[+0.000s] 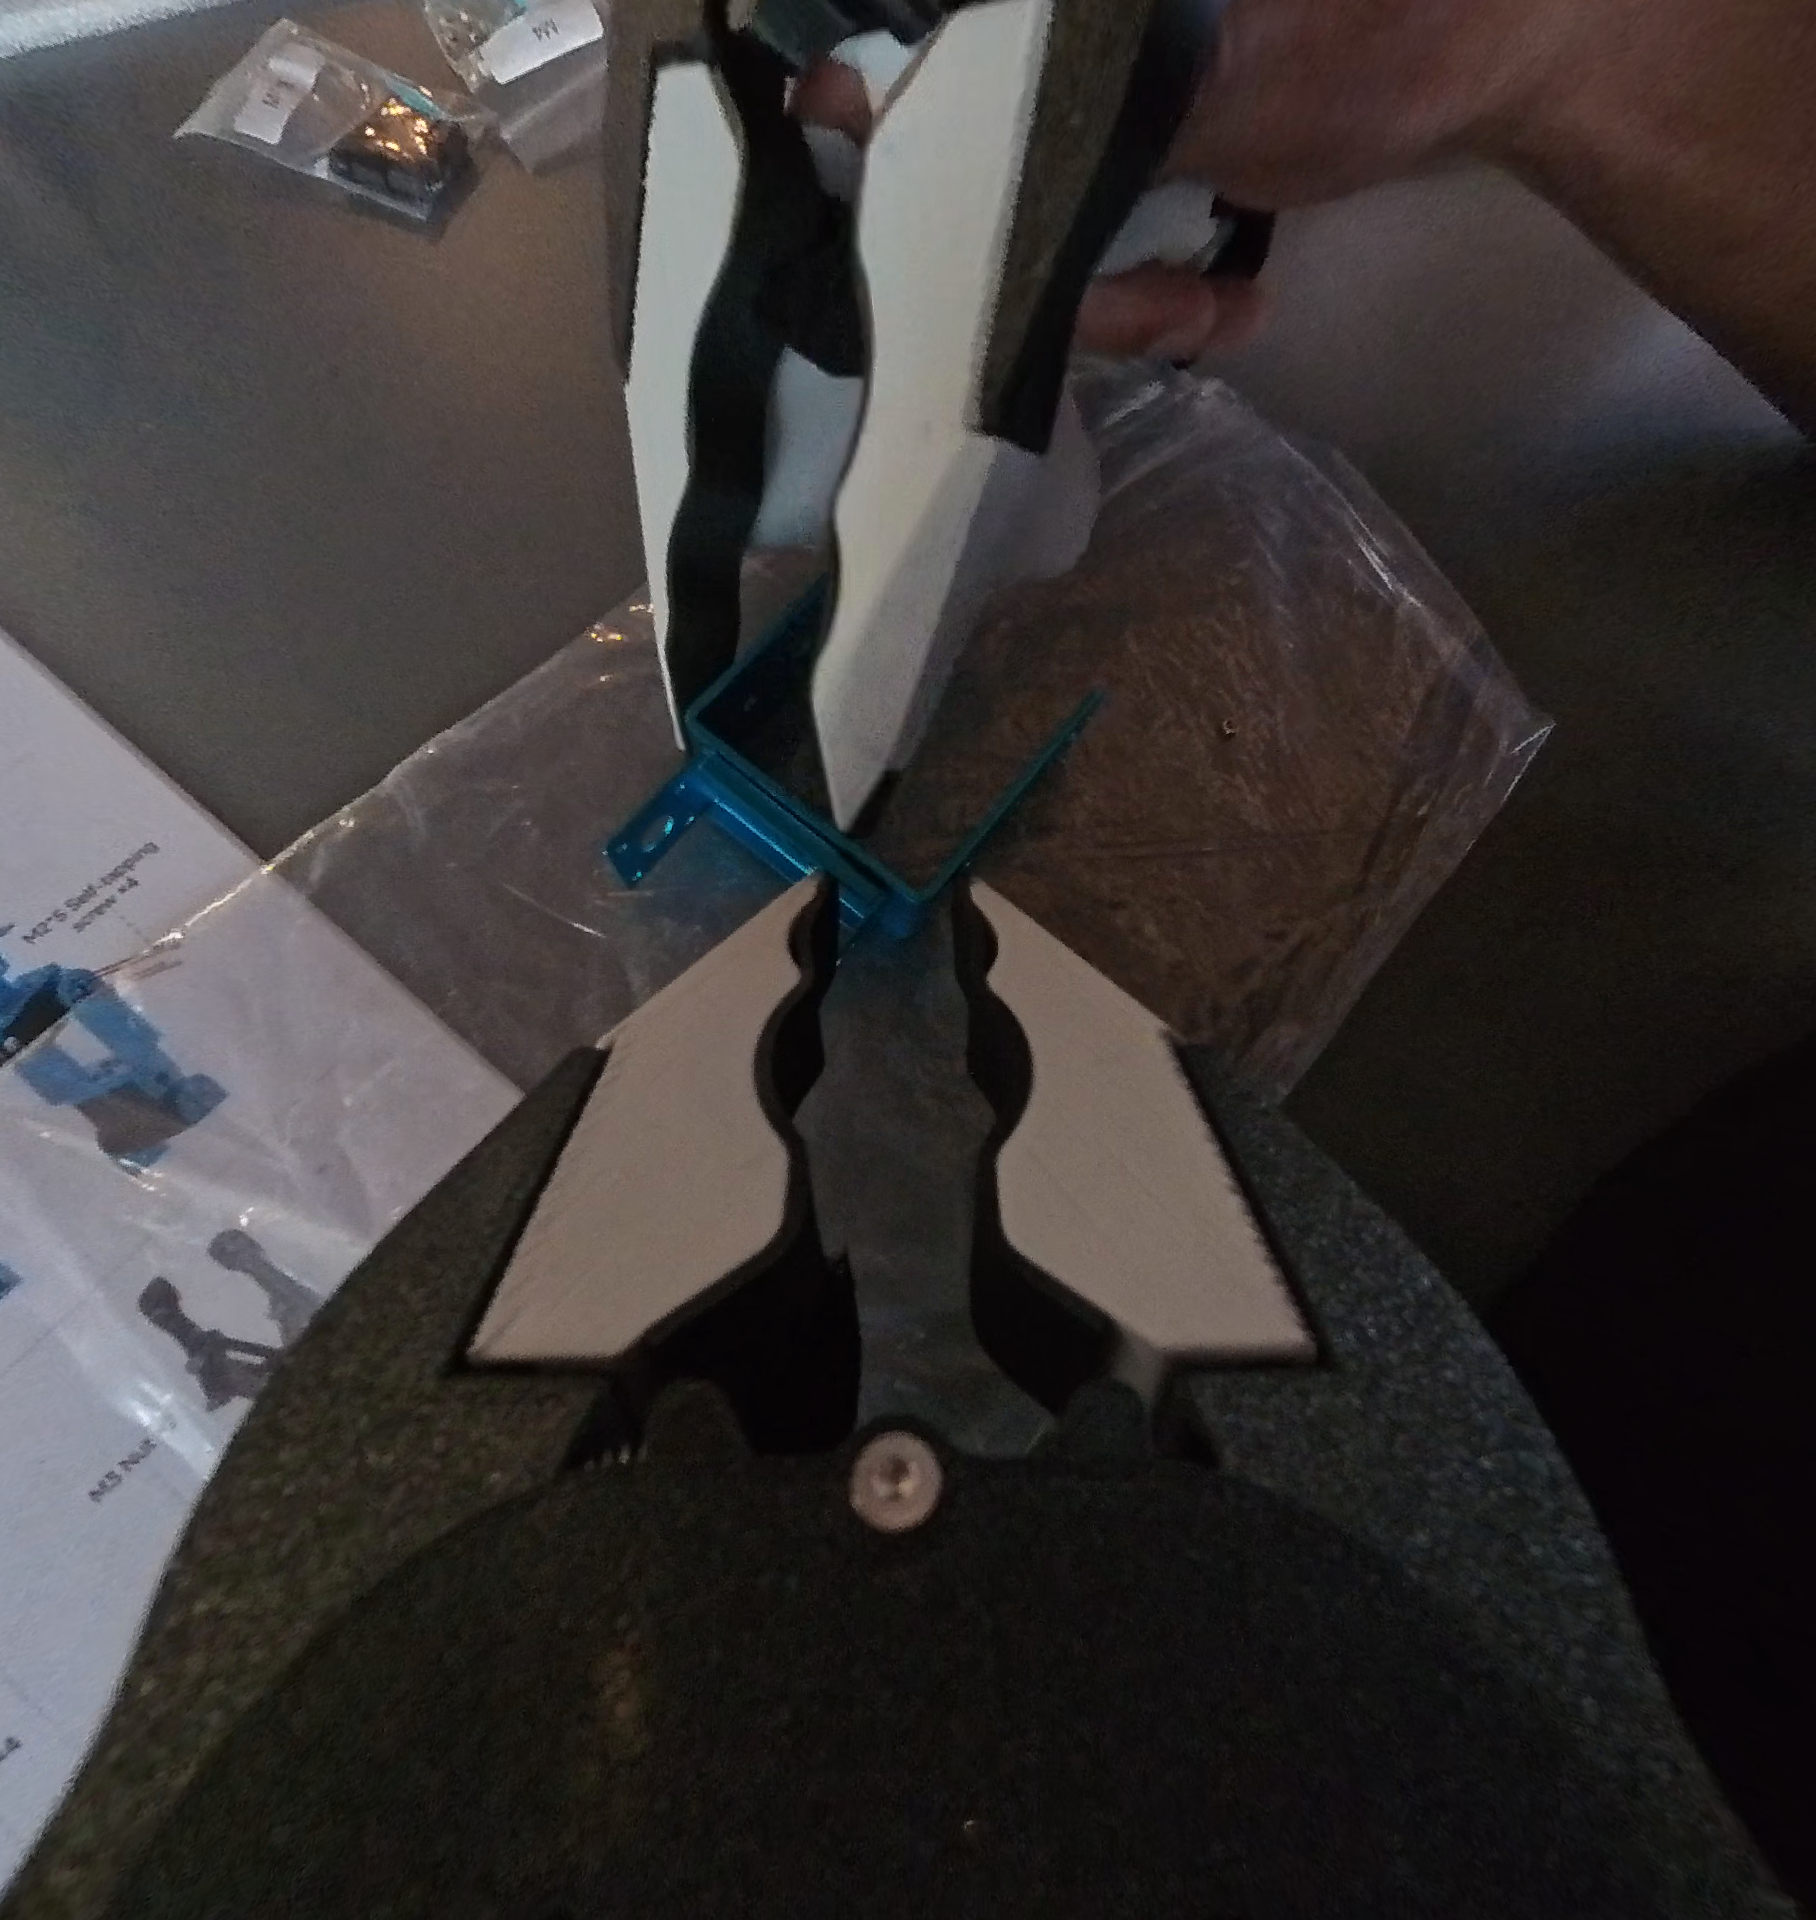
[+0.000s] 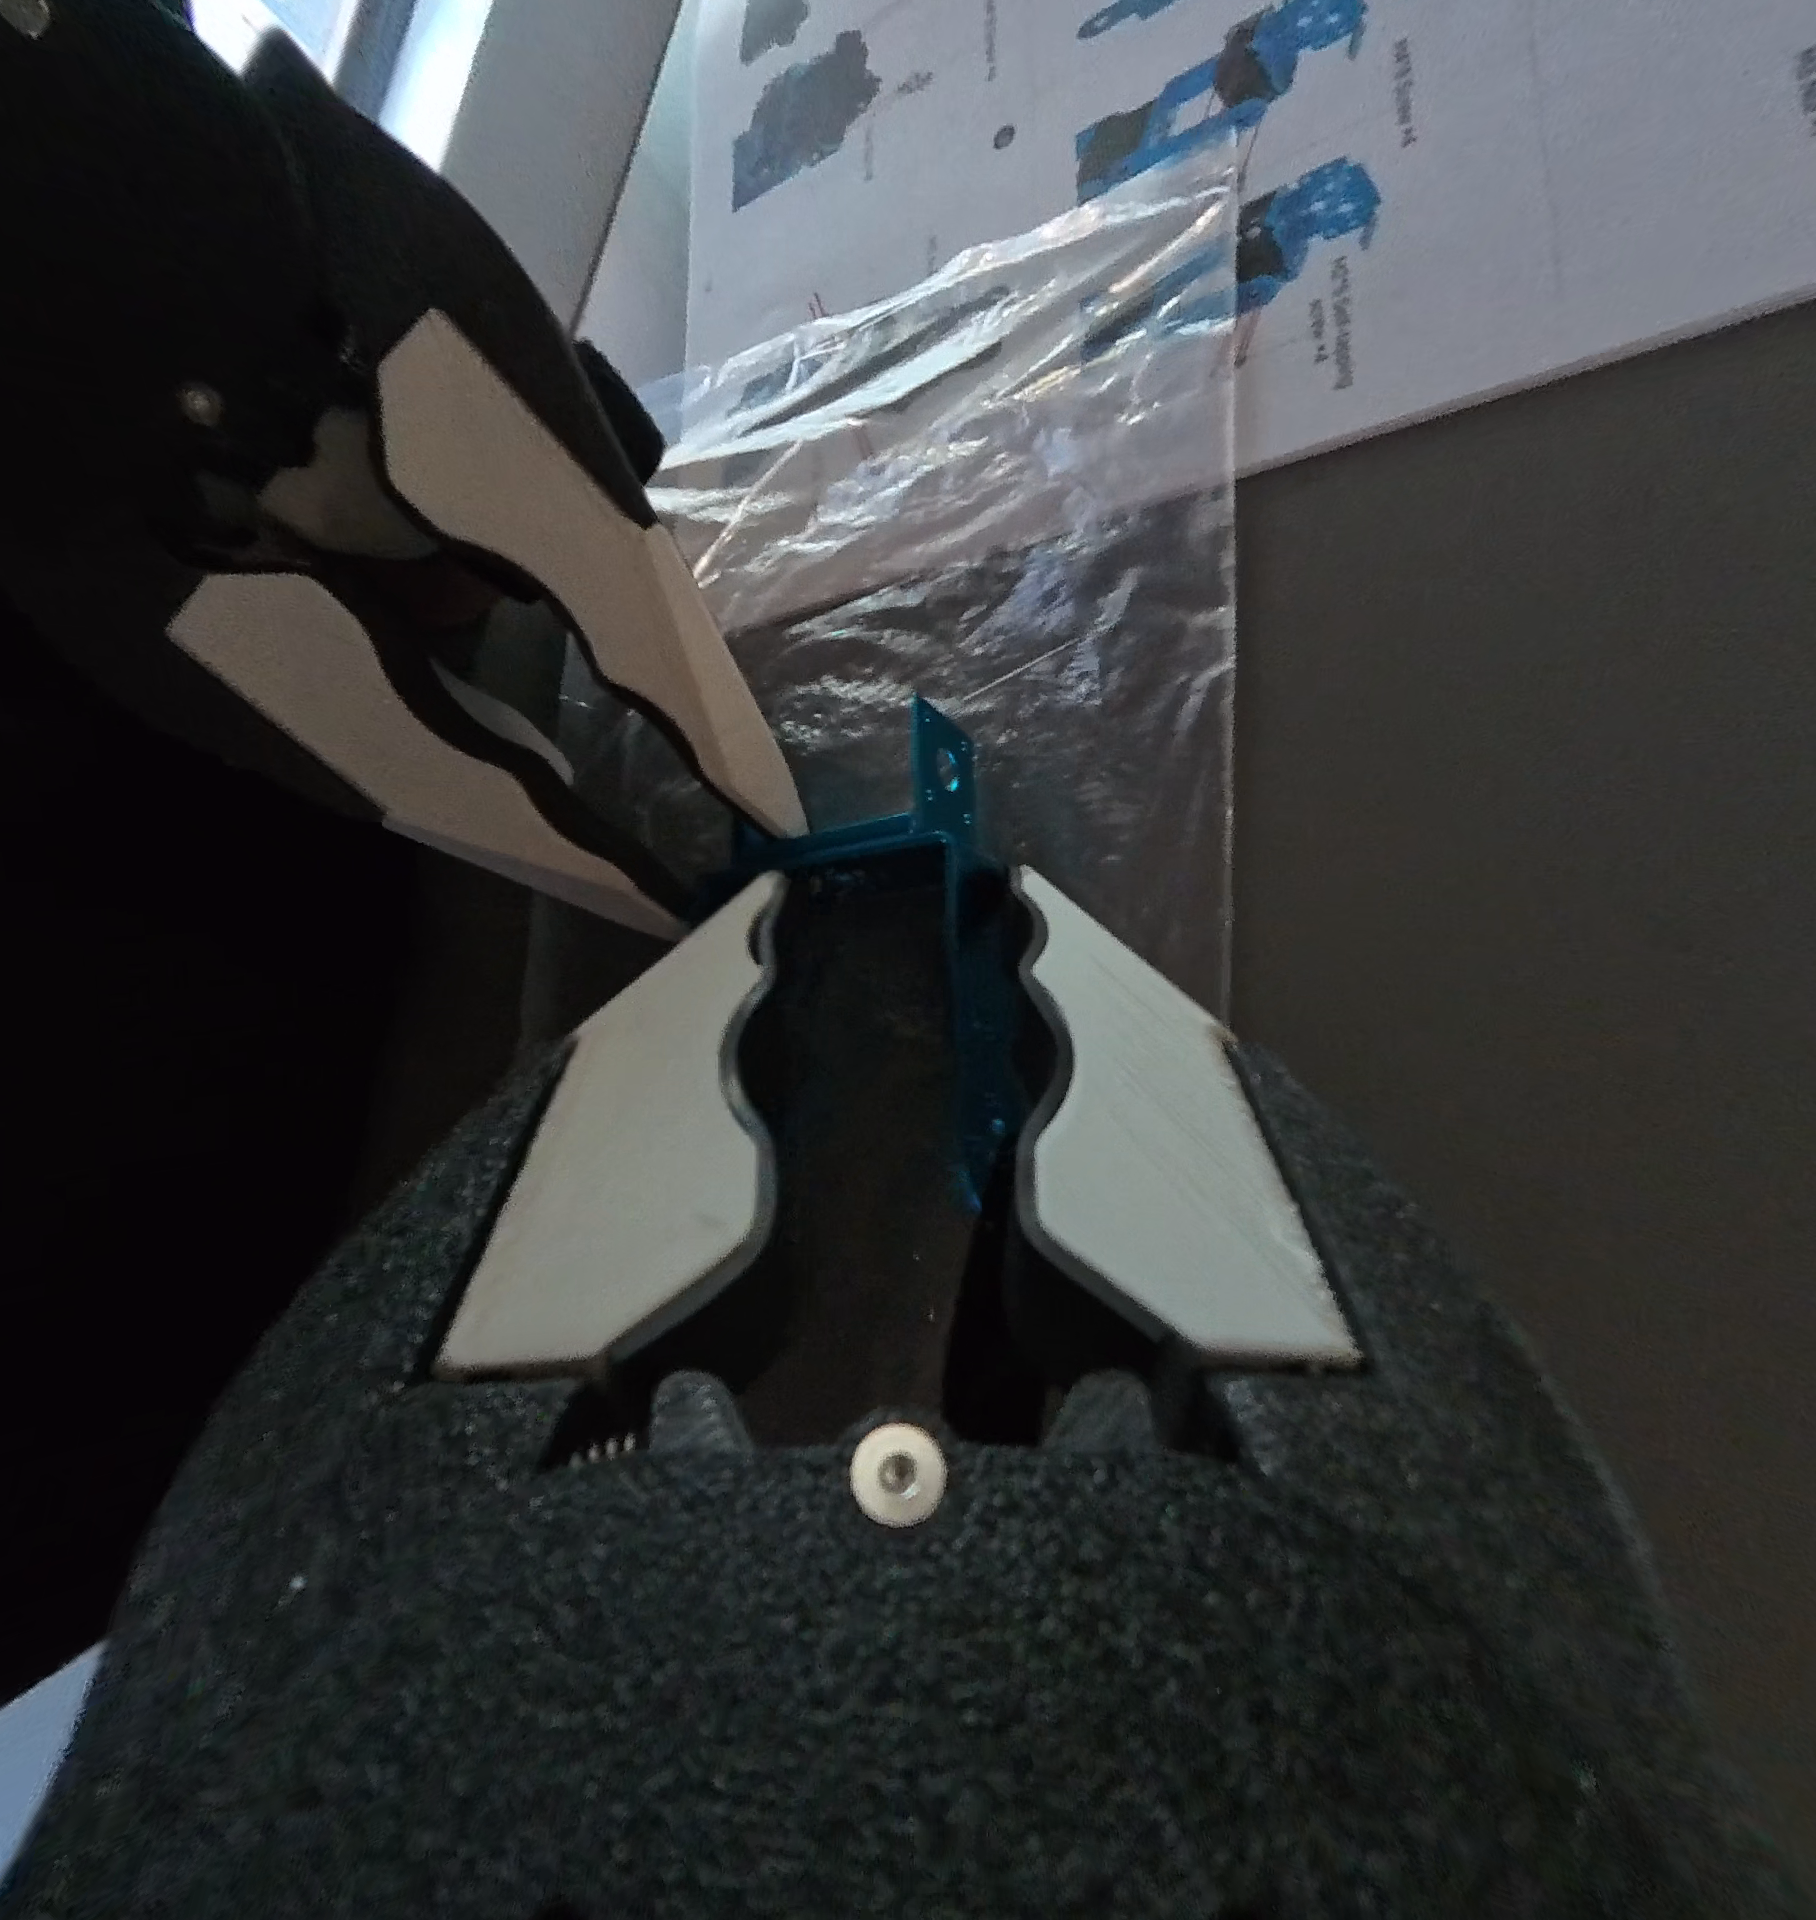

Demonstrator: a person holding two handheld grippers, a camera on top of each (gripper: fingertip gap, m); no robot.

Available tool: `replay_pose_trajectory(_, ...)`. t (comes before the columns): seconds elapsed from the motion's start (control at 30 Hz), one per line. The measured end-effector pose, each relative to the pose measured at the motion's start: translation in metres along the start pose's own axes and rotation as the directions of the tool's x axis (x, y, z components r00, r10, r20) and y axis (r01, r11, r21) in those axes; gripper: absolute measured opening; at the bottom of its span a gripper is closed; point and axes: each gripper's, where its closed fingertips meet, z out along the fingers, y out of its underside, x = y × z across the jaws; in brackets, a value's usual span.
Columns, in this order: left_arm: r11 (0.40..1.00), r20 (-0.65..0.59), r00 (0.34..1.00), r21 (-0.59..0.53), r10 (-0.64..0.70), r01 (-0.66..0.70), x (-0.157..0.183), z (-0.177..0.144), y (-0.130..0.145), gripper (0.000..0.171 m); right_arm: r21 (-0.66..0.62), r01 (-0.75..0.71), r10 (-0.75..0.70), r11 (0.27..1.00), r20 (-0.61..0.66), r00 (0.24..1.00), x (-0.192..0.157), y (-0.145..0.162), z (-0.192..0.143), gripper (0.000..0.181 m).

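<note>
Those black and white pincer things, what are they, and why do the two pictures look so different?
Each is a hand-held gripper with two fingers, one per hand, and each carries its own camera looking along its fingers. One picture comes from the left gripper, the other from the right gripper, so they show one scene from opposite sides; each also catches the other gripper reaching in. Both grip a small blue metal bracket between them. Under it lies a clear plastic bag on a grey table. Beside it is a printed instruction sheet, and farther off some small bagged parts. A person's hand holds the right gripper.
</note>
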Motion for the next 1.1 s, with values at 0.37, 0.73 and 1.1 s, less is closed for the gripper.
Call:
replay_pose_trajectory(0.37, 1.000, 0.001, 1.000, 0.001, 0.000, 0.000, -0.0001, 0.0001, -0.0002, 0.020, -0.004, -0.005, 0.005, 1.000, -0.010, 1.000, 0.0021, 0.0000, -0.0003, 0.035)
replay_pose_trajectory(0.73, 1.000, 0.006, 1.000, 0.001, 0.002, -0.002, -0.0004, -0.0002, 0.0001, 0.020, 0.000, -0.026, 0.026, 1.000, 0.003, 1.000, 0.0018, -0.0011, -0.0006, 0.035)
replay_pose_trajectory(1.1, 1.000, 0.013, 1.000, -0.004, 0.014, -0.014, -0.0003, -0.0005, 0.0004, 0.020, 0.039, -0.071, 0.070, 0.997, 0.030, 0.997, 0.0051, -0.0067, -0.0062, 0.024)
